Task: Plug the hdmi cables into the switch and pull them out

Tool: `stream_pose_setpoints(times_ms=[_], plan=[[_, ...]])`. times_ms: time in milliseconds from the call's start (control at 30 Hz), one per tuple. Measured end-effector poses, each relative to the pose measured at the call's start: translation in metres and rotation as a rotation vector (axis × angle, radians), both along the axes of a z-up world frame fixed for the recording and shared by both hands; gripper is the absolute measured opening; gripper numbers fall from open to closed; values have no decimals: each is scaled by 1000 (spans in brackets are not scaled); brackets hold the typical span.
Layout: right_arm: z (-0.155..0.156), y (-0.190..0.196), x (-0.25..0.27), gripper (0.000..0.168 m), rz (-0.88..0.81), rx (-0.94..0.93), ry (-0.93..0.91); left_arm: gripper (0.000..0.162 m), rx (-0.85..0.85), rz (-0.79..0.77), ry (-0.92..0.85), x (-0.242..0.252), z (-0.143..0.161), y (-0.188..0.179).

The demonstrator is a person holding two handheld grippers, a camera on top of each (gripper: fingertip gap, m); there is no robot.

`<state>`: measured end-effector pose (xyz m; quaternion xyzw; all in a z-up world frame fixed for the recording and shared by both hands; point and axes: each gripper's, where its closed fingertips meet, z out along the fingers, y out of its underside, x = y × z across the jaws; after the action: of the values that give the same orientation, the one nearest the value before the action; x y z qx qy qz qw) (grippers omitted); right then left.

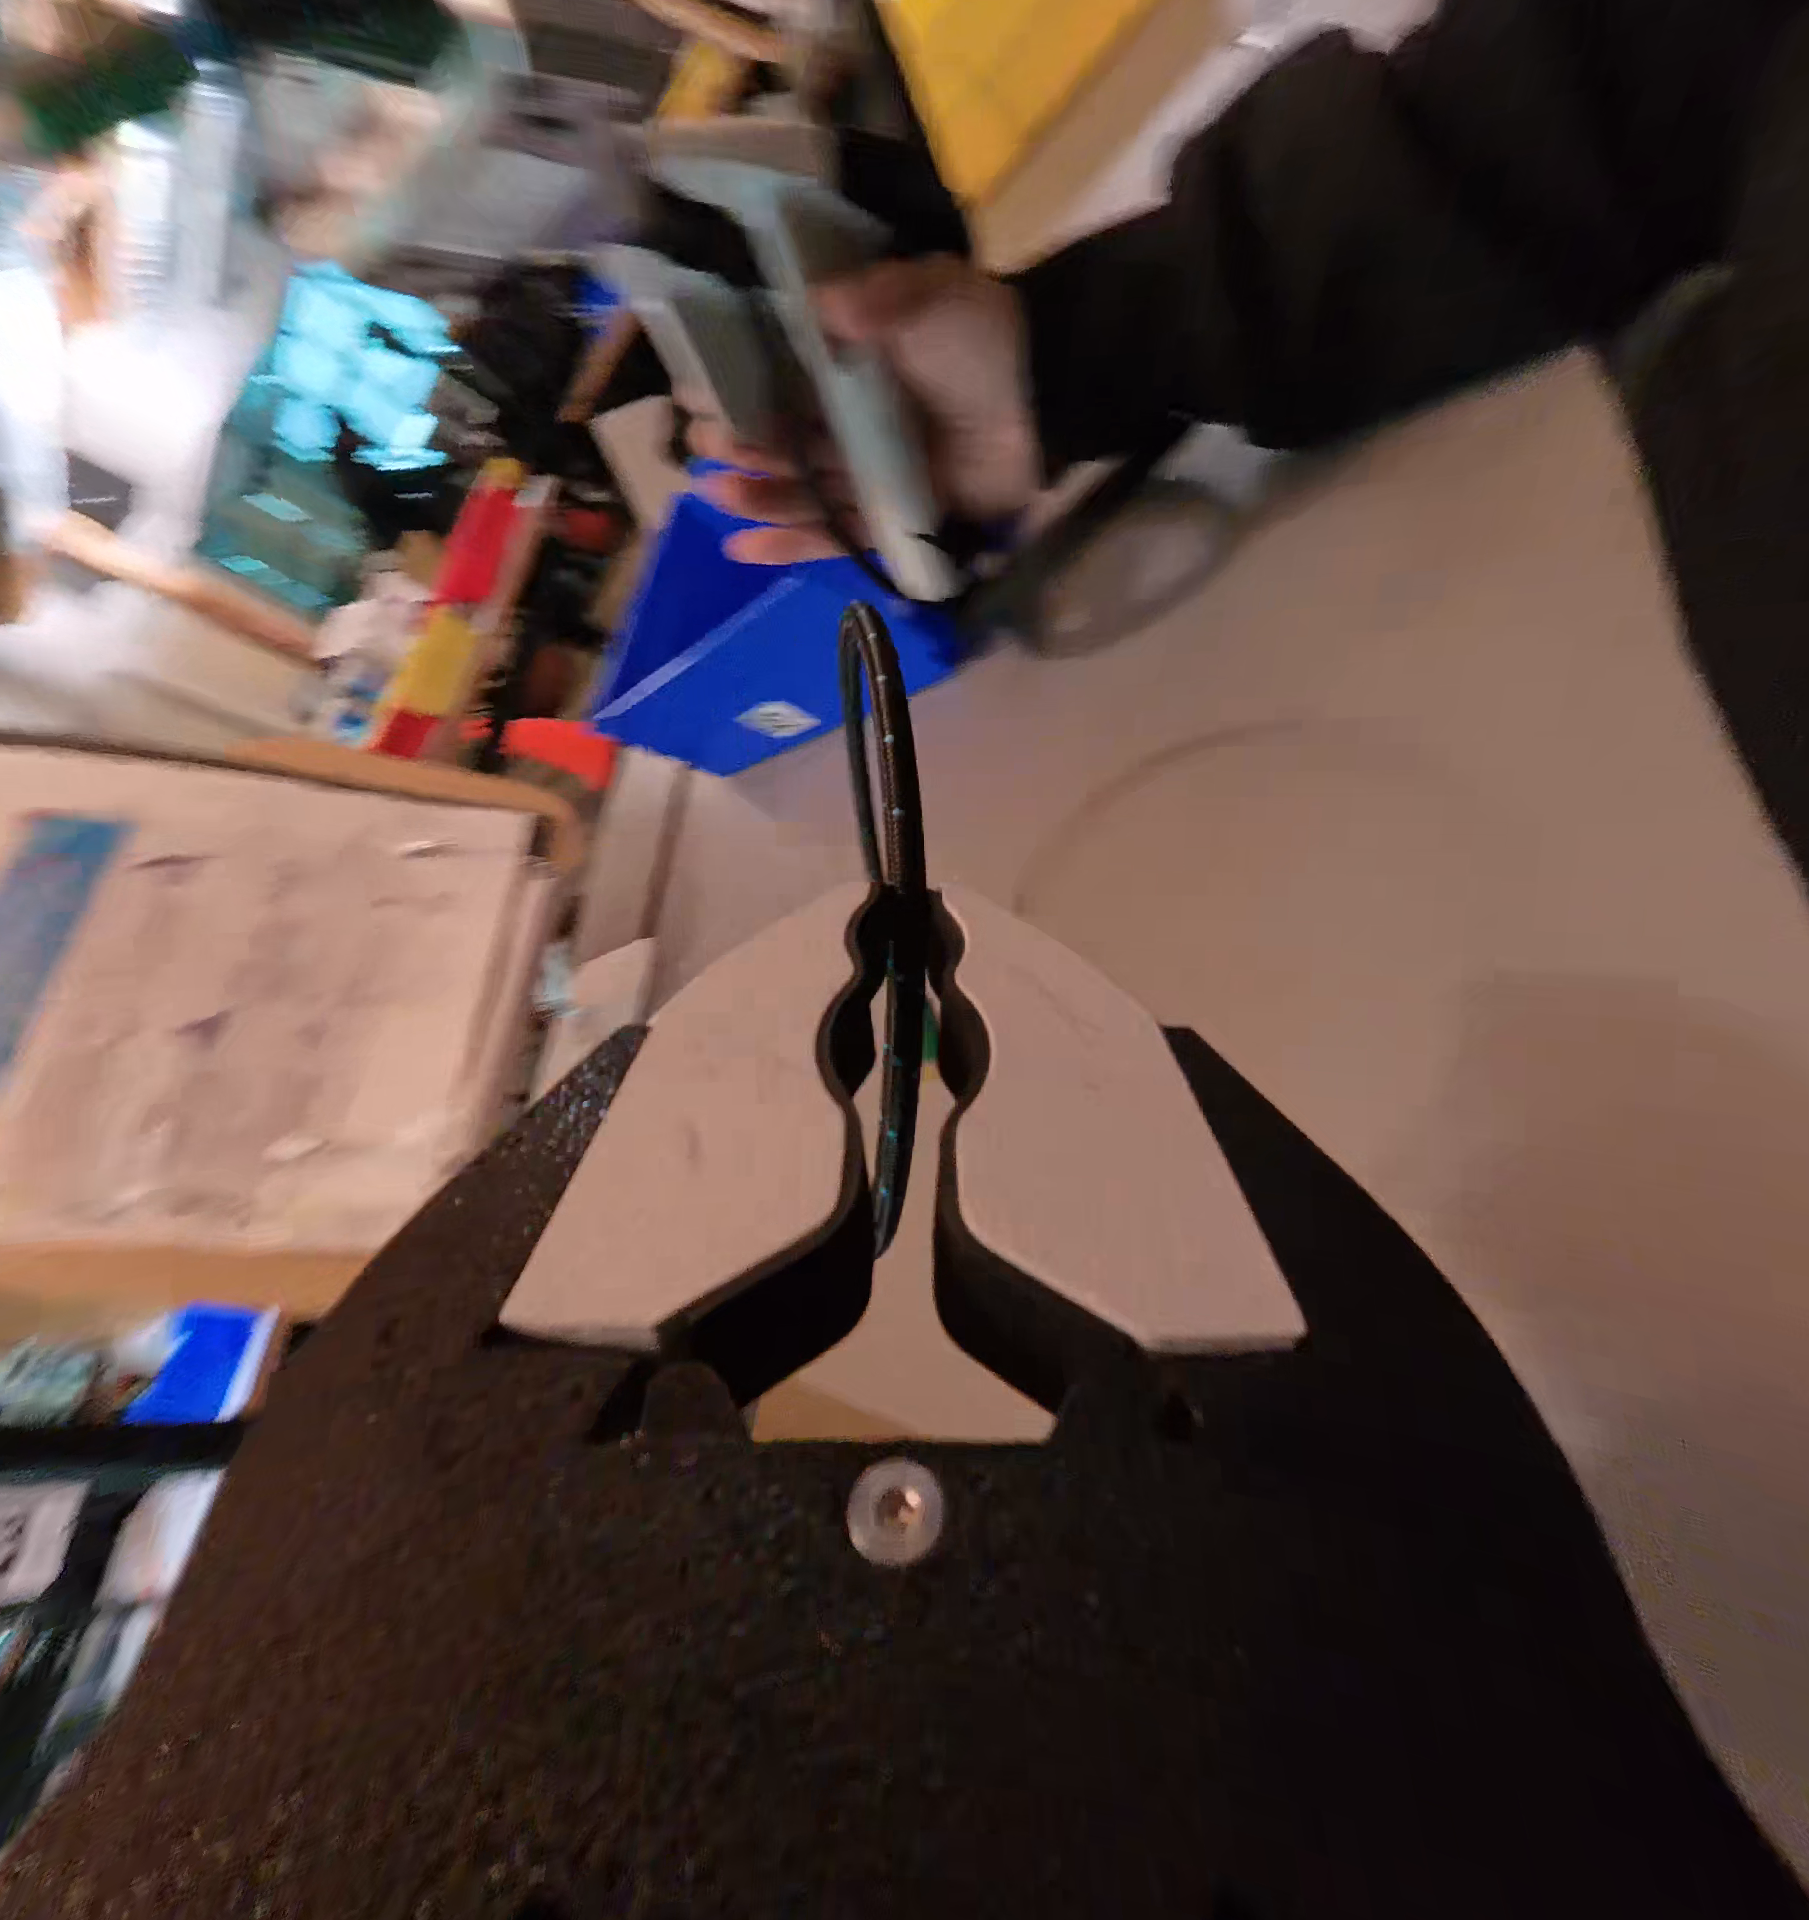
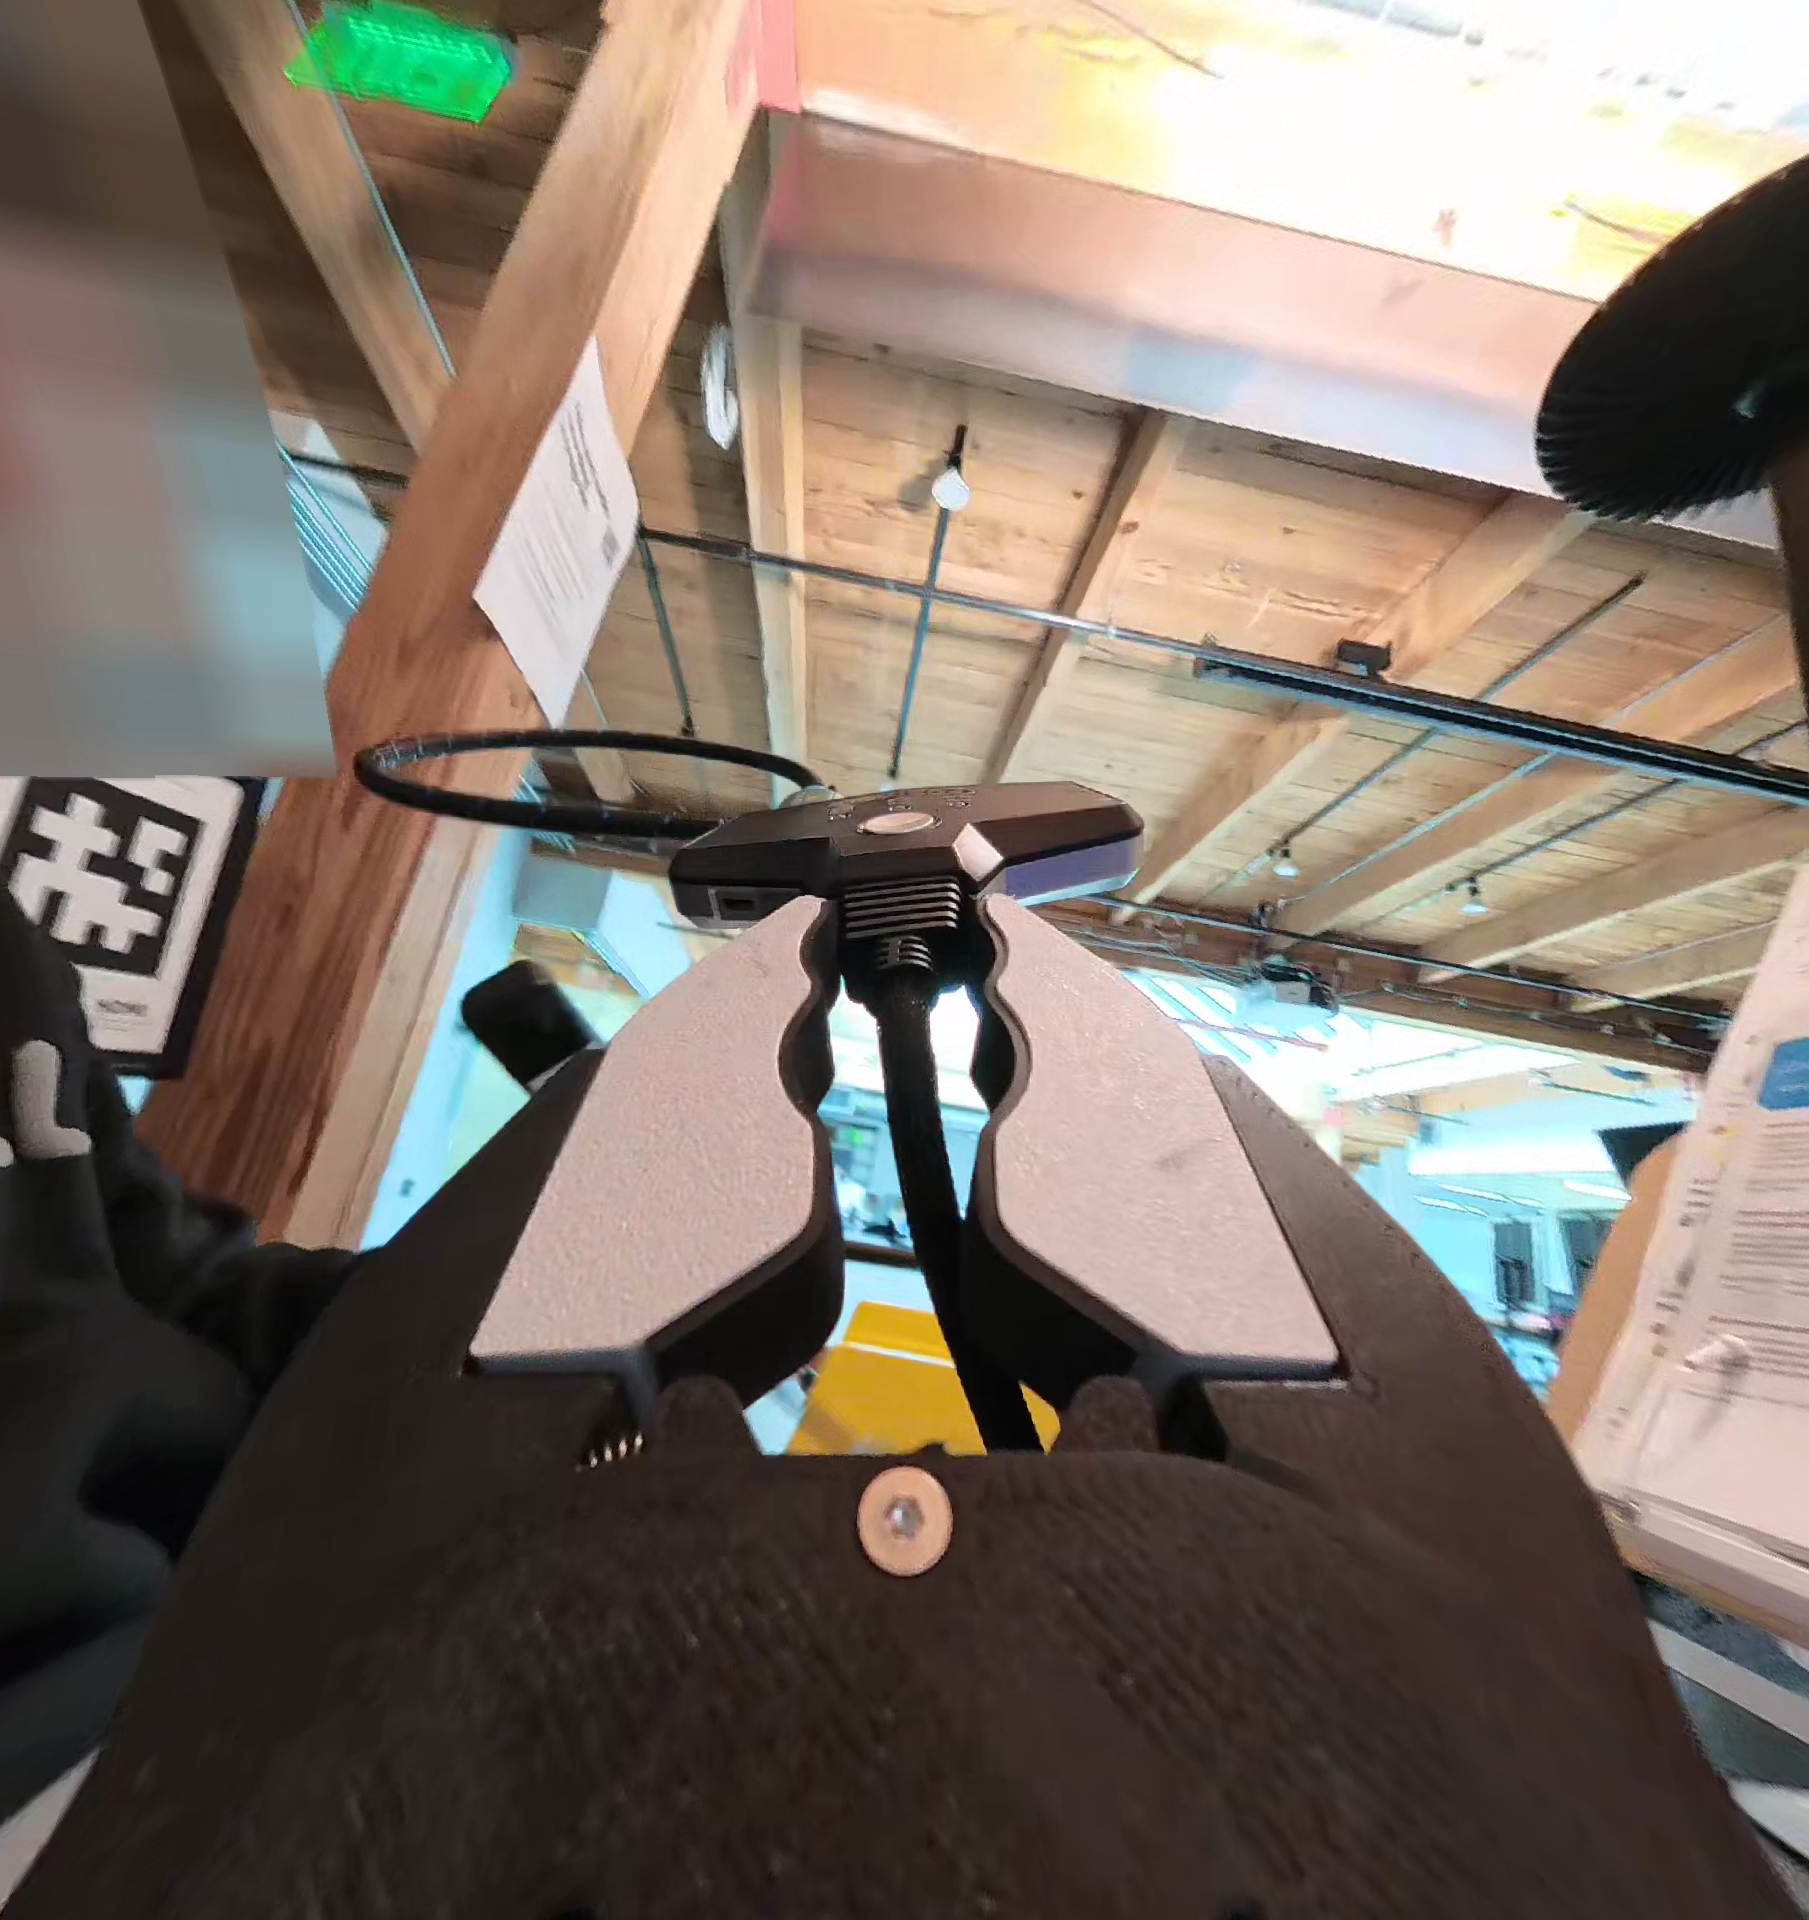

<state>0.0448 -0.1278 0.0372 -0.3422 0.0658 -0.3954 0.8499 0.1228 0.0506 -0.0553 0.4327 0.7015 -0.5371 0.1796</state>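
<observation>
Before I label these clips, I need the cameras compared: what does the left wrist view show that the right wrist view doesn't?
Left wrist view only: the left hand-held gripper shut on a thin braided cable, over a pale table with a blue box.
Right wrist view only: the right hand-held gripper shut on a ribbed plug at the black switch, under wooden ceiling beams.
Both: a dark cable loop.

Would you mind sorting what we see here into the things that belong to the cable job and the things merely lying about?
Part of the job:
left gripper, shut on the braided cable
right gripper, shut on the switch by its ribbed collar

Lying about:
blue box
cardboard box
papers
</observation>
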Motion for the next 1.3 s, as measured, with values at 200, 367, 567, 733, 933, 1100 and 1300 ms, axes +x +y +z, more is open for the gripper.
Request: stream_pose_setpoints(times_ms=[200,367,567,733,933,1100,1300], plan=[[-11,15,16,23,-27,-88,69,7,401,-162,81,-27,-80,5],[-12,19,20,23,-31,-98,81,13,661,-119,285,-23,-107,25],[-9,16,19,23,-32,-74,75,26,571,181,304,15,-106,1],[-11,19,21,23,-30,-89,82,37,544,563,418,60,-125,-25],[-13,21,22,23,-23,-108,90,33,480,749,458,83,-136,-35],[-18,24,25,23,-15,-136,114,21,454,753,461,79,-137,-41],[-26,38,29,23,23,-214,166,12,413,685,276,79,-135,-43]])
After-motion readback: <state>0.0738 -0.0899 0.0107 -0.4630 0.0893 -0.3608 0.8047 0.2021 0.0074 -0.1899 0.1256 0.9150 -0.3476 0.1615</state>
